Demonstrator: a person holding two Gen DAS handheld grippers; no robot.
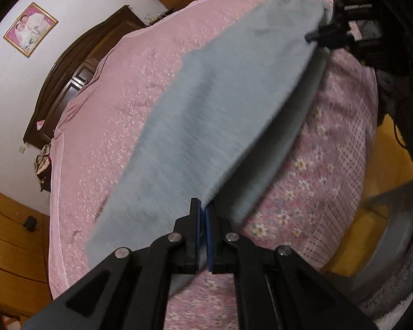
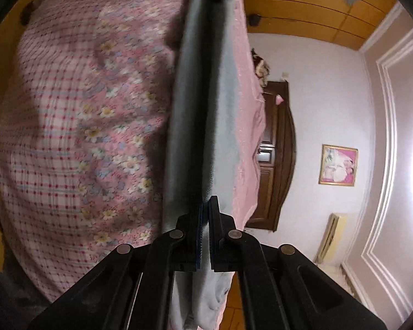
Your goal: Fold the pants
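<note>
Grey pants stretched between two grippers above a pink bed.

The bed (image 1: pixel 102 126) fills most of both views: a plain pink embossed cover on one side and a floral, checked pink quilt (image 1: pixel 325 181) on the other, with a dark wooden headboard (image 1: pixel 77 66) against a pale wall. A framed picture (image 1: pixel 30 29) hangs on that wall, and the floor (image 1: pixel 11 236) around the bed is orange-brown wood. The pants (image 1: pixel 206 126) hang as a long grey band over the boundary between cover and quilt, blurred. The left gripper (image 1: pixel 204 211) has its blue-padded jaws pressed together on the near end of the fabric. The right gripper (image 2: pixel 205 209) is likewise clamped on the opposite end, with cloth bunched below its jaws; in the left wrist view it shows at the far end of the band.
</note>
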